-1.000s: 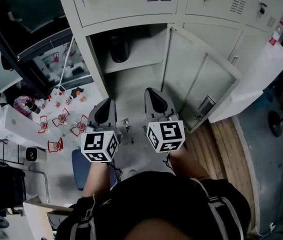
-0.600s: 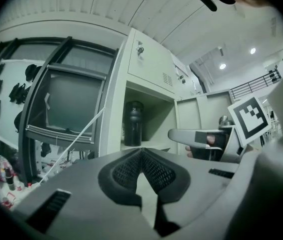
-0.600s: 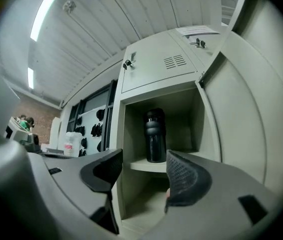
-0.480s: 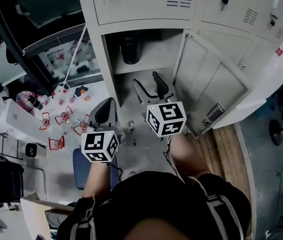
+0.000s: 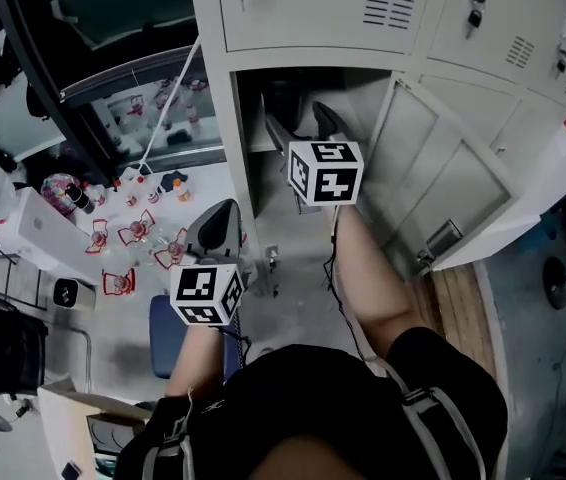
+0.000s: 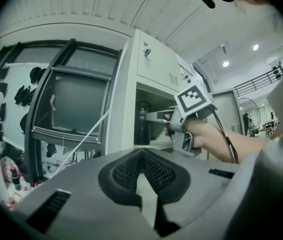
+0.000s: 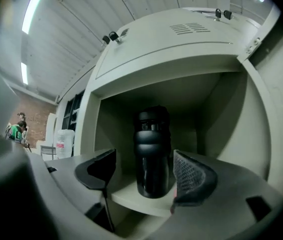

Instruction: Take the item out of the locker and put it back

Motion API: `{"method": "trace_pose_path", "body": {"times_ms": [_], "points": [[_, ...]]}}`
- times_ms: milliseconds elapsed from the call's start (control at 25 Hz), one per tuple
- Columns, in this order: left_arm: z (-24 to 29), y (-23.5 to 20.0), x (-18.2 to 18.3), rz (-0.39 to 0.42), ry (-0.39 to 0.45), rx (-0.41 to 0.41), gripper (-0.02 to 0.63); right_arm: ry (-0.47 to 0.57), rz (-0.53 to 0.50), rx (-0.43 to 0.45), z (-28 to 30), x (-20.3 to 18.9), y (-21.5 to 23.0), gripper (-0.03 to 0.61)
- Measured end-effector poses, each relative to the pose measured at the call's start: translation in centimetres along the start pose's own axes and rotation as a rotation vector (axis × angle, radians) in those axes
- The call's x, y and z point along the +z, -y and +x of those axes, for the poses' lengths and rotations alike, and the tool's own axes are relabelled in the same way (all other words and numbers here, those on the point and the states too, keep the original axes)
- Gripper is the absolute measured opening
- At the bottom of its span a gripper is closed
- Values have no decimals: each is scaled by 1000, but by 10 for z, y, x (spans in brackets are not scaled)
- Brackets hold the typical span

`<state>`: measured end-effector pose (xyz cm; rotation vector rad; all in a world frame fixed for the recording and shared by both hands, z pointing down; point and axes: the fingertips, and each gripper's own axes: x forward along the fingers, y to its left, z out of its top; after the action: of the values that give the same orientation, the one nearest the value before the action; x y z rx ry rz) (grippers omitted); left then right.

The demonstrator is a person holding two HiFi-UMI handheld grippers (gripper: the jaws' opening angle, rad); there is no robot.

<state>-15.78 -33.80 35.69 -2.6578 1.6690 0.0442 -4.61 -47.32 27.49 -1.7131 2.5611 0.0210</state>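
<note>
A black bottle [image 7: 152, 154] stands upright on the shelf [image 7: 131, 196] of the open locker compartment; in the head view the black bottle [image 5: 283, 103] is a dark shape deep inside. My right gripper [image 7: 144, 170] points level at it and its jaws have just been opening. The bottle shows between the two fingers, a little ahead, and neither pad touches it. In the head view my right gripper [image 5: 301, 126] is at the compartment's mouth. My left gripper [image 5: 215, 230] hangs lower at the left, outside the locker. In its own view the left gripper [image 6: 142, 151] has its pads together on nothing.
The locker door [image 5: 443, 168] swings open to the right. Closed locker doors [image 5: 323, 8] are above. Red wire stands [image 5: 123, 233] and a white box [image 5: 33, 233] lie on the floor at left, beside a dark glass panel [image 6: 76, 104]. A wooden platform [image 5: 458, 308] lies at right.
My right gripper has risen and gone forward to the open compartment, and its jaws have gone from shut to open. The left gripper has stayed about where it was.
</note>
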Motion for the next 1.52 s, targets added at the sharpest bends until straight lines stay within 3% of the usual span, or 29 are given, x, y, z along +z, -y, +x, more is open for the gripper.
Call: {"method": "trace_pose_path", "body": {"times_ms": [360, 720, 960, 1320, 1520], "points": [[-4, -24, -1, -8, -4, 49, 12, -74, -53, -25, 61, 2, 11, 411], [-10, -42, 3, -8, 3, 93, 12, -160, -15, -18, 93, -20, 18, 424], [-9, -43, 4, -12, 8, 98, 12, -139, 12, 16, 87, -18, 17, 423], [-3, -34, -3, -12, -9, 74, 12, -63, 156, 72, 43, -1, 24, 420], [4, -21, -4, -8, -14, 44, 12, -86, 176, 73, 19, -5, 27, 420]]}}
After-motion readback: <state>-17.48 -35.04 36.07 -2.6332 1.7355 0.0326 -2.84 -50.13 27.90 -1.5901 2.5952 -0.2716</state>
